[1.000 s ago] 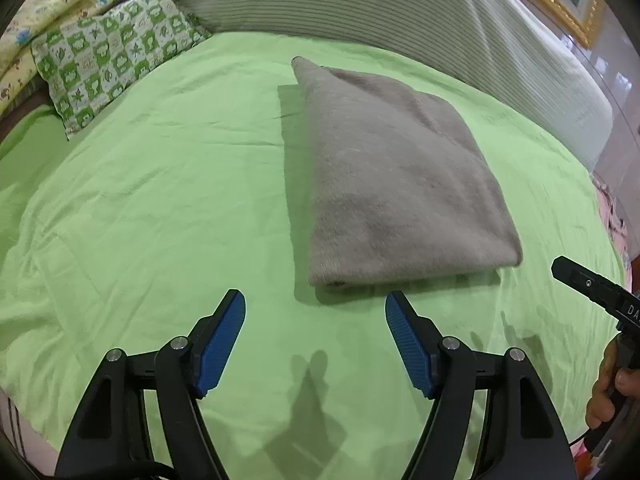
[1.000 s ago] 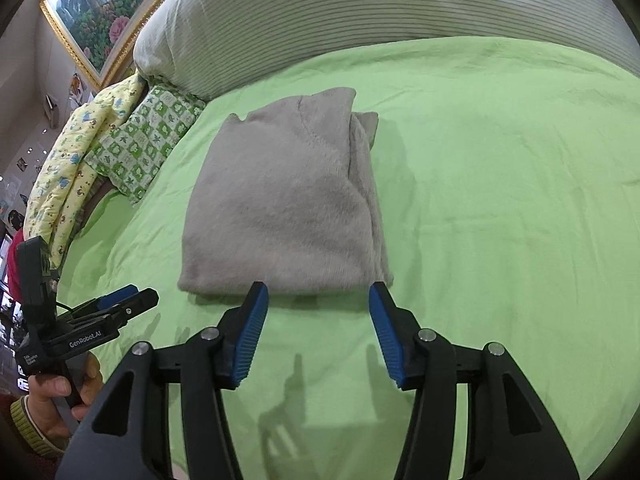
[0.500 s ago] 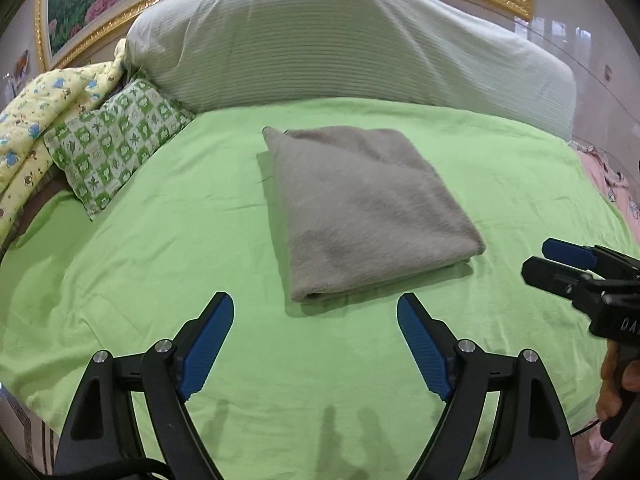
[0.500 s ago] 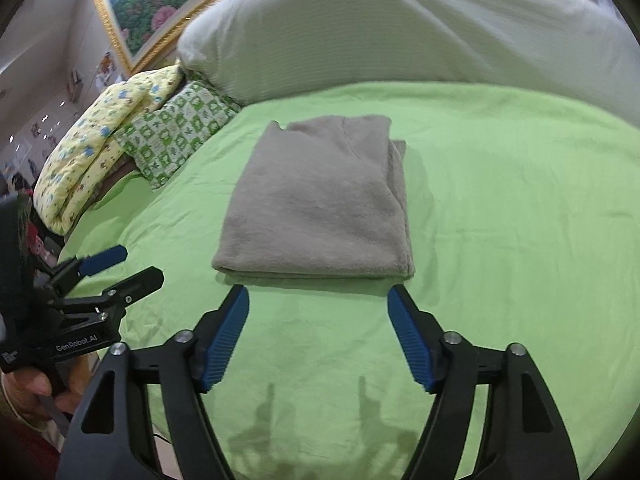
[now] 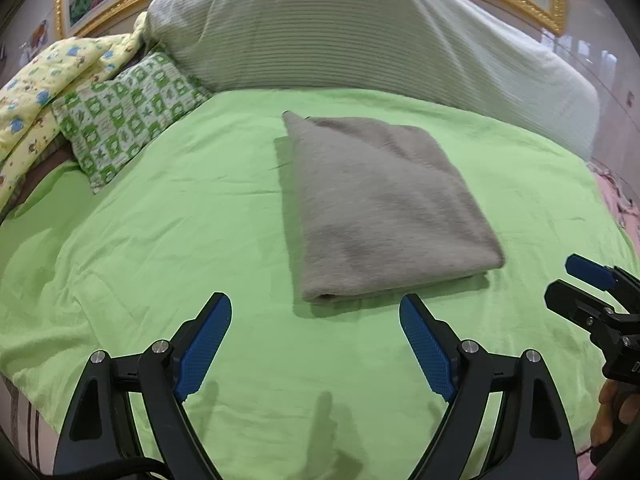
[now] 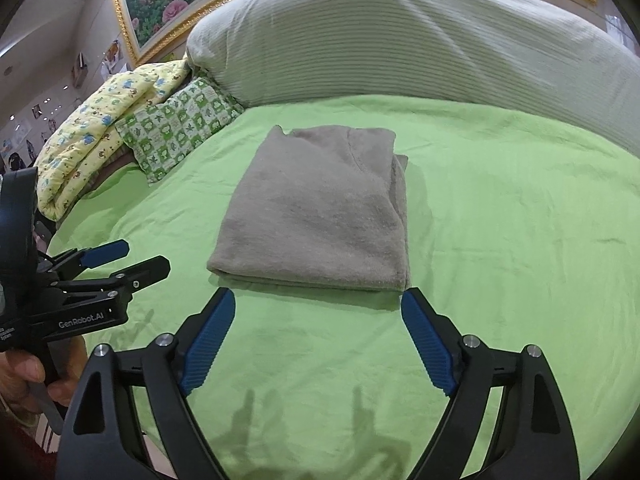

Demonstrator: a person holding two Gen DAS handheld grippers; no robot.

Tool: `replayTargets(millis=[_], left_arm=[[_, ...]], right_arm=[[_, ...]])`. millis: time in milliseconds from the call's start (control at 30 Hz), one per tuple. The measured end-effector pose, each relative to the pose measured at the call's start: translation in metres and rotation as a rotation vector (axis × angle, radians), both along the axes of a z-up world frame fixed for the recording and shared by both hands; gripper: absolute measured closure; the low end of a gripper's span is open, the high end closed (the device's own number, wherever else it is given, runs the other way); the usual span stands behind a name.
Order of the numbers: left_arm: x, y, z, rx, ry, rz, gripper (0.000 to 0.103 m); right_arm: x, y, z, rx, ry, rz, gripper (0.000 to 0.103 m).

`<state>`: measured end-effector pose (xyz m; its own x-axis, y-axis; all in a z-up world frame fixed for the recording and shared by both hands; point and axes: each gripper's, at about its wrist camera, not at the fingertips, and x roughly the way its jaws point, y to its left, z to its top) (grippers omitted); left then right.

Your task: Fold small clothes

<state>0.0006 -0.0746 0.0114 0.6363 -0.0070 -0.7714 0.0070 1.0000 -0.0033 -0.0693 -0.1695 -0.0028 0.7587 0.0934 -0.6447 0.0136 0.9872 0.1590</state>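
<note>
Both jaws have just been opening with nothing between them: left hand-held gripper (image 5: 315, 322) and right hand-held gripper (image 6: 318, 316) are spread, drawn back from the folded grey garment (image 5: 380, 208) at frame centre on the green bed (image 5: 160, 240); folding looks finished.

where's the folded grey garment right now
The folded grey fleece garment lies mid-frame in both wrist views on the green bedsheet, just beyond the open left gripper, right of the green-checked pillow.

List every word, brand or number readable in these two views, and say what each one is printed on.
"GenRobot.AI": white lettering on the black body of the left gripper, seen in the right wrist view.
Small white print at the picture's left edge, lower on that same body: cut off and too small to read.
White marking on the right gripper at the left wrist view's right edge: only a fragment shows, unreadable.
</note>
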Motion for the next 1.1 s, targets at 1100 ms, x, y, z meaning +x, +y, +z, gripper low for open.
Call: replayTargets(millis=[1100], left_arm=[[0.030, 0.002, -0.030, 0.073, -0.022, 0.082, 0.016]], right_arm=[[0.050, -0.006, -0.043, -0.030, 0.016, 0.009, 0.016]])
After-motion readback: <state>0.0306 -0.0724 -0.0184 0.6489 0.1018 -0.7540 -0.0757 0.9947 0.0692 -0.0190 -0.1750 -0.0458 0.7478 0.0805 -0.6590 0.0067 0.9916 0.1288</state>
